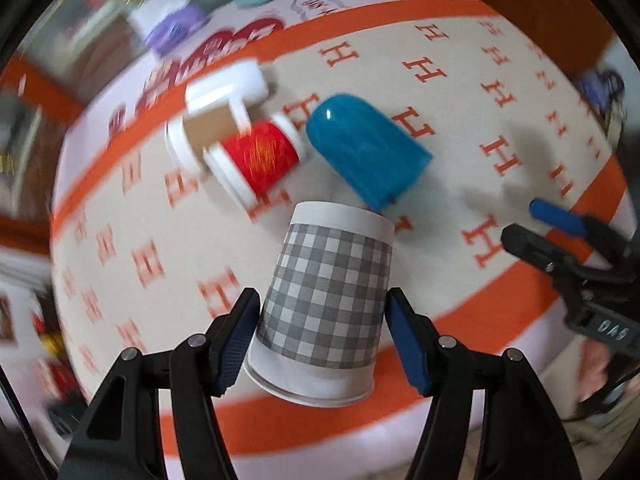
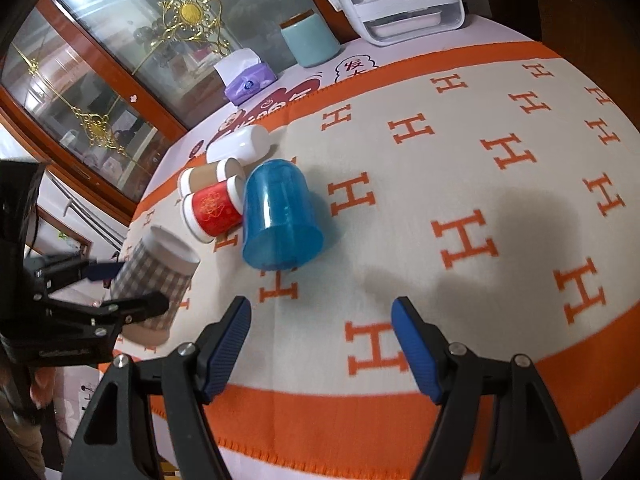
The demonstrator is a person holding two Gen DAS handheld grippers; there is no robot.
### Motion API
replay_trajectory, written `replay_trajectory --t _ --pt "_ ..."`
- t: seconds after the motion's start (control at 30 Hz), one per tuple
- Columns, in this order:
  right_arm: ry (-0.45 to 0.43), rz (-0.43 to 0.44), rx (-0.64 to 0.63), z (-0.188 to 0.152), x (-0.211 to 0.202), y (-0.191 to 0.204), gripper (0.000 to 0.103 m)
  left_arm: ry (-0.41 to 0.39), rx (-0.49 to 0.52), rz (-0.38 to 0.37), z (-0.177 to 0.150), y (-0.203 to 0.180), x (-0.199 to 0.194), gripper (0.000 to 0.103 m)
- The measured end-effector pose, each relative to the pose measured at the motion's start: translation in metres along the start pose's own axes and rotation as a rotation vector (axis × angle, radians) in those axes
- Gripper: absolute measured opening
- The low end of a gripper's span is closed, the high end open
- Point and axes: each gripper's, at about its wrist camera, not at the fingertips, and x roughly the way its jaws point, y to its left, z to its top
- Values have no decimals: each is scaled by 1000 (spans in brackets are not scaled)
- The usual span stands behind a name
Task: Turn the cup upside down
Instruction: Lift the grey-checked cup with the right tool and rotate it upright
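Currently the left gripper [image 1: 322,330] clamps the grey-checked paper cup [image 1: 326,300] mid-wall, tilted base-forward for the flip, while the right gripper [image 2: 320,346] hangs unclenched, holding nothing.

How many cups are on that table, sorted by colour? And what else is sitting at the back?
Checked grey-and-white cup, held in the left gripper: 1
Blue cup: 1
Red cup: 1
Brown cup: 1
White cup: 1
Pale green jar: 1
Purple tissue pack: 1
White box with a clear lid: 1
Total: 8 things, 5 of them cups.
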Motion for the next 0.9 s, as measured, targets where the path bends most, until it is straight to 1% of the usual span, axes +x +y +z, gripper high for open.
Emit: replay_trajectory --t 0.13,0.17,0.27,0.4,0.47,0.6,0.73,0.77,0.8,0.83,0.87,0.9 --pt "0 16 17 -15 -11 -5 73 63 -193 -127 -37 0 13 63" --pt "0 17 22 -19 -13 -7 73 76 -228 -151 -44 -1 17 63" --pt "0 20 36 -28 -19 -12 73 98 -358 -234 -65 2 32 63" --pt "6 29 52 -36 -21 -18 73 99 -534 -348 -86 4 47 63" --pt "9 31 54 -40 -21 -20 73 94 -575 -364 -91 2 52 63" --pt "13 37 56 -45 -21 -23 73 82 -606 -375 -96 -5 64 64" --pt "19 39 63 -49 -18 -27 73 65 -610 -345 -92 -9 70 65" --pt "22 39 65 -50 -18 -28 73 60 -603 -337 -91 -10 71 70" --pt "25 41 68 -51 -17 -29 73 60 -595 -322 -90 -11 71 80" --pt "28 44 70 -51 -16 -30 73 59 -596 -316 -89 -11 72 85" --pt "30 46 71 -52 -16 -31 73 56 -601 -321 -89 -10 71 94" --pt "31 47 72 -52 -15 -31 73 51 -608 -335 -89 -9 71 97"
